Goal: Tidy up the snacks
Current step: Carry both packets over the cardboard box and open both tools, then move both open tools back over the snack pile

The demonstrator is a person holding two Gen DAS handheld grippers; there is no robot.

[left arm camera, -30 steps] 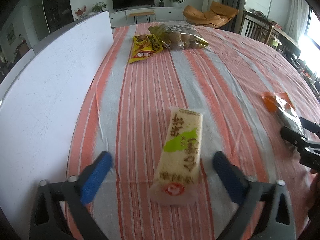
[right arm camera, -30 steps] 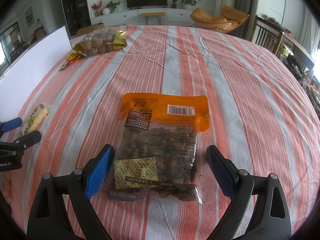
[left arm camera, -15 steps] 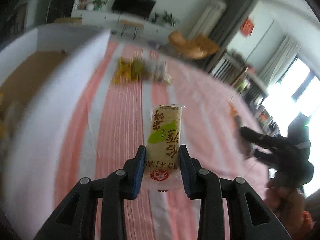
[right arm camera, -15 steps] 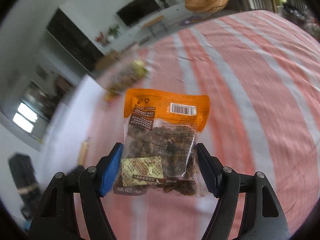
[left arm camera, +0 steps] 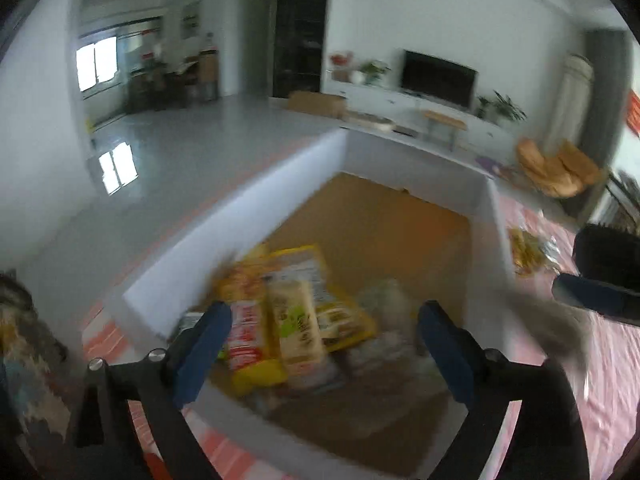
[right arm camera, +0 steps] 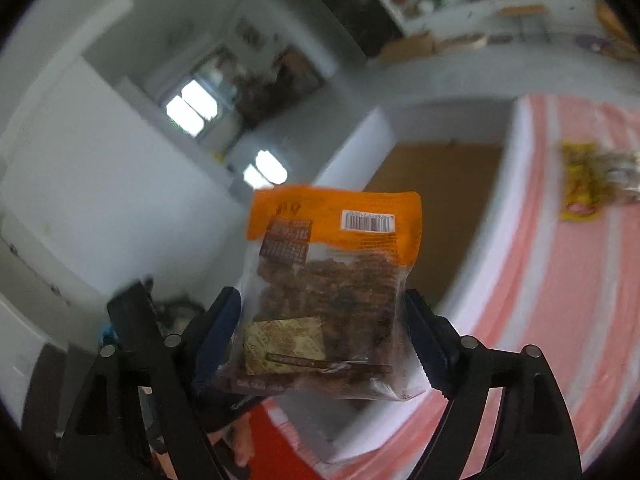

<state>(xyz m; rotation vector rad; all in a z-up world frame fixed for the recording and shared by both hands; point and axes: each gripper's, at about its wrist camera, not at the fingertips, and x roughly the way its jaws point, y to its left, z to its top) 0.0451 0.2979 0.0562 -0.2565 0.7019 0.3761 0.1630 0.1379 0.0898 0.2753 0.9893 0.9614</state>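
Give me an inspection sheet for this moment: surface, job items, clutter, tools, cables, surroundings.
Surface: striped cloth, pink and white; a white box stands on it.
Job's things: pale pack lies on other snacks in the box; orange pack is in the air inside the right tool, near the box; loose snacks lie on the cloth.
Clutter: nothing seen.
Grippers: left tool is open over the box, jaws just opened, grips nothing. Right tool jaws have just been opening with the orange pack between them; cannot tell if the pads press.
Cables: nothing seen.
Surroundings: living room, TV, orange chair; blurred.
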